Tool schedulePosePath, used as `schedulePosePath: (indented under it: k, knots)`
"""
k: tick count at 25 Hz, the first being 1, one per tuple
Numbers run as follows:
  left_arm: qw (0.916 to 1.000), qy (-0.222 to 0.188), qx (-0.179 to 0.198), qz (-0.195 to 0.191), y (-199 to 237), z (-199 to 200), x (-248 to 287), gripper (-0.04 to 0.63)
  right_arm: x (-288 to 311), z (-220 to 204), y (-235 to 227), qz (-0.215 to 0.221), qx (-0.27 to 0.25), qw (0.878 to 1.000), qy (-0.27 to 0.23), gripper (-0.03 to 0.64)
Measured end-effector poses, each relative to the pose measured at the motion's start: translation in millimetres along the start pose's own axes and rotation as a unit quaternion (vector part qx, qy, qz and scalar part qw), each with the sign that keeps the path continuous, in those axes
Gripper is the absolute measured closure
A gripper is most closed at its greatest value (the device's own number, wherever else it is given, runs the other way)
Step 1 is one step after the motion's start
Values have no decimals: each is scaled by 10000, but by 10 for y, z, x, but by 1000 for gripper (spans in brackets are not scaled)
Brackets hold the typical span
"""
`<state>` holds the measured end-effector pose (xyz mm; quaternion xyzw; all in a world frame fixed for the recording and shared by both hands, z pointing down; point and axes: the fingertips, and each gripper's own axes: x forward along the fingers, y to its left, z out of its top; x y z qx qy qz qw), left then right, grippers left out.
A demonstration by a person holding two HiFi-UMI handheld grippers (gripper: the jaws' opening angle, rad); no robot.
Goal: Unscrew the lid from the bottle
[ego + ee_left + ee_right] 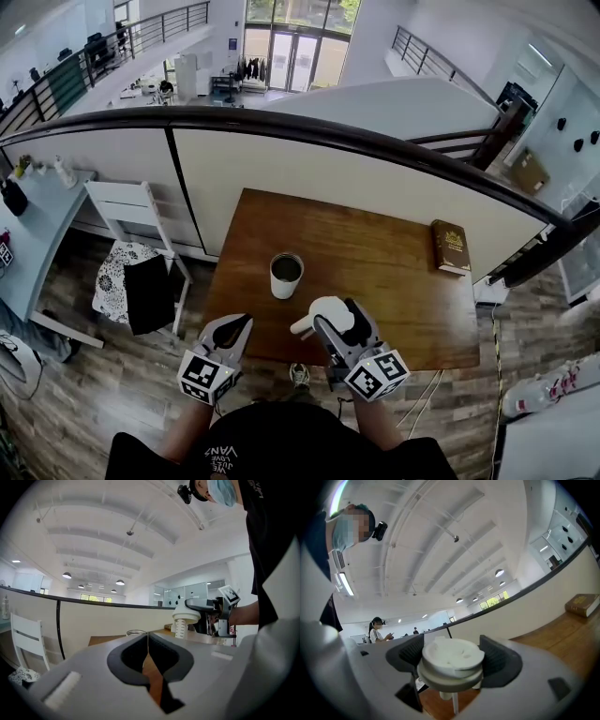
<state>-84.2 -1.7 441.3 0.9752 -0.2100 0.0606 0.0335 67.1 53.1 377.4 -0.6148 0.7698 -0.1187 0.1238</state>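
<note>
The white bottle (pixel 286 275) stands open on the brown table (pixel 375 253), its dark inside showing; only its rim (pixel 136 632) peeks over the jaws in the left gripper view. My right gripper (pixel 334 322) (pixel 452 654) is shut on the white lid (pixel 322 310) (pixel 451 660), held off the bottle in front of and to the right of it, a short stem hanging below. The left gripper view shows the lid (pixel 185 617) in those jaws too. My left gripper (pixel 240 324) (pixel 148 637) is shut and empty at the table's near edge, in front of and left of the bottle.
A brown book (pixel 451 246) (pixel 583 604) lies at the table's far right corner. A white chair (pixel 131 220) with dark cloth on it stands left of the table. A low white wall with a dark rail (pixel 309 131) runs behind the table.
</note>
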Motion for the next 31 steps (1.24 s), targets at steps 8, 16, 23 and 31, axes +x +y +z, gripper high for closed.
schedulePosePath:
  k: [8, 16, 23, 31]
  knots:
    - [9999, 95, 12, -137, -126, -43, -145, 584, -13, -268, 226, 100, 65, 9997, 212, 278]
    - [9999, 143, 11, -77, -163, -91, -297, 584, -43, -420, 350, 123, 68, 9993, 355, 278]
    - [9999, 160, 30, -55, -156, -103, -297, 584, -32, -428, 330, 133, 48, 9991, 409, 278]
    - [9998, 191, -10, -57, -165, -115, -262, 584, -22, -370, 320, 184, 43, 9990, 400, 278]
